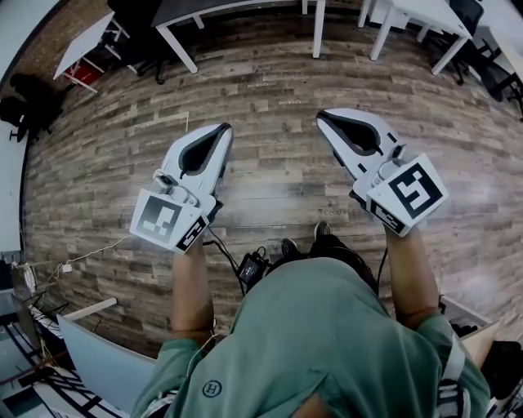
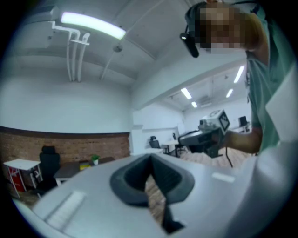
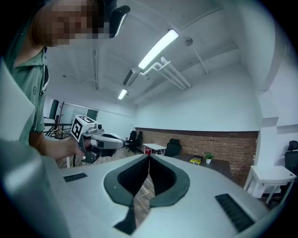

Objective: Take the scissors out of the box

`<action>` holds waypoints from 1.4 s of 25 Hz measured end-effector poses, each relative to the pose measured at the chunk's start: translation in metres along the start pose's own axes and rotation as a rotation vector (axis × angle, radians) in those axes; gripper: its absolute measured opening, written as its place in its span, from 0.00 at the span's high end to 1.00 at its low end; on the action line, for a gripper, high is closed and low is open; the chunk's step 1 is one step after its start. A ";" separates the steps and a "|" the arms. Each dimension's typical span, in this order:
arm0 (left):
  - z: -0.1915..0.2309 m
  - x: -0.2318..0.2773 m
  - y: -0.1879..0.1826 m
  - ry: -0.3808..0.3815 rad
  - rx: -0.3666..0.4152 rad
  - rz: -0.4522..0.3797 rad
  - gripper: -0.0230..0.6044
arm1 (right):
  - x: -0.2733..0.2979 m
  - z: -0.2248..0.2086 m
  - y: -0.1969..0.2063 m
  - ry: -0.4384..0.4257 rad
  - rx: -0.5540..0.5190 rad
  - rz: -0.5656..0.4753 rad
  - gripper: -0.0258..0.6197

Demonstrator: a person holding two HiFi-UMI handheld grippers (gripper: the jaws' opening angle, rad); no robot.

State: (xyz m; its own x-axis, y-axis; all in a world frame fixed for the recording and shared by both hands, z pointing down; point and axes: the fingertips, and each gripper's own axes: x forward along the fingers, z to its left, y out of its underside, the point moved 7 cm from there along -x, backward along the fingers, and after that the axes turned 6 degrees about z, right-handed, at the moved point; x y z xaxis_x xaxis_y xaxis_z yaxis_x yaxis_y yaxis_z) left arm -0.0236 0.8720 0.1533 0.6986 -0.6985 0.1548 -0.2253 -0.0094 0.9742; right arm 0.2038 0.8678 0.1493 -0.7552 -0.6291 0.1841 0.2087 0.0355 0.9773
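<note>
No box or scissors show in any view. In the head view I hold both grippers out at waist height over the wooden floor [image 1: 270, 155]. The left gripper [image 1: 226, 128] and the right gripper [image 1: 321, 117] both point away from me, each with its jaws closed tip to tip and nothing between them. Along the left gripper's [image 2: 150, 157] jaws I see only floor, with the right gripper [image 2: 205, 135] off to the side. The right gripper view shows its own tips [image 3: 149, 155] meeting, and the left gripper [image 3: 95, 139] held in a hand.
White tables [image 1: 184, 16] and dark chairs [image 1: 490, 65] stand along the far side of the room. A black power adapter with cables [image 1: 252, 264] lies on the floor by my feet. A pale board [image 1: 106, 359] leans at lower left. A brick wall [image 3: 223, 144] runs behind.
</note>
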 end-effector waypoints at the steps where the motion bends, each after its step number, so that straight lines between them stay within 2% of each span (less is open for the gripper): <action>1: 0.001 0.004 0.001 0.003 -0.002 0.001 0.97 | 0.001 -0.003 0.000 0.002 0.000 0.001 0.95; 8: 0.010 0.044 0.000 0.004 -0.005 0.010 0.97 | 0.011 -0.042 0.003 -0.002 -0.015 -0.007 0.95; 14: 0.035 0.118 0.000 -0.028 -0.007 0.028 0.97 | 0.035 -0.120 0.015 -0.038 -0.002 -0.020 0.95; 23: 0.040 0.136 -0.017 -0.094 0.008 0.020 0.97 | 0.043 -0.150 0.007 -0.091 -0.024 -0.029 0.95; 27: 0.040 0.132 -0.019 -0.100 0.008 0.028 0.97 | 0.044 -0.147 0.004 -0.097 -0.018 -0.031 0.95; 32: 0.085 0.172 -0.008 -0.097 0.001 0.039 0.97 | 0.087 -0.190 0.012 -0.098 -0.003 -0.021 0.95; 35: 0.108 0.183 -0.005 -0.091 0.000 0.041 0.97 | 0.107 -0.201 0.012 -0.089 0.003 -0.015 0.95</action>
State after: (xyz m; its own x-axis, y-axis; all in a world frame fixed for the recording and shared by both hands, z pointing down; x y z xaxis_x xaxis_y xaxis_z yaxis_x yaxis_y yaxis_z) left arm 0.0319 0.6674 0.1595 0.6244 -0.7604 0.1787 -0.2521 0.0203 0.9675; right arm 0.2504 0.6449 0.1593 -0.8106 -0.5579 0.1778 0.1952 0.0289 0.9803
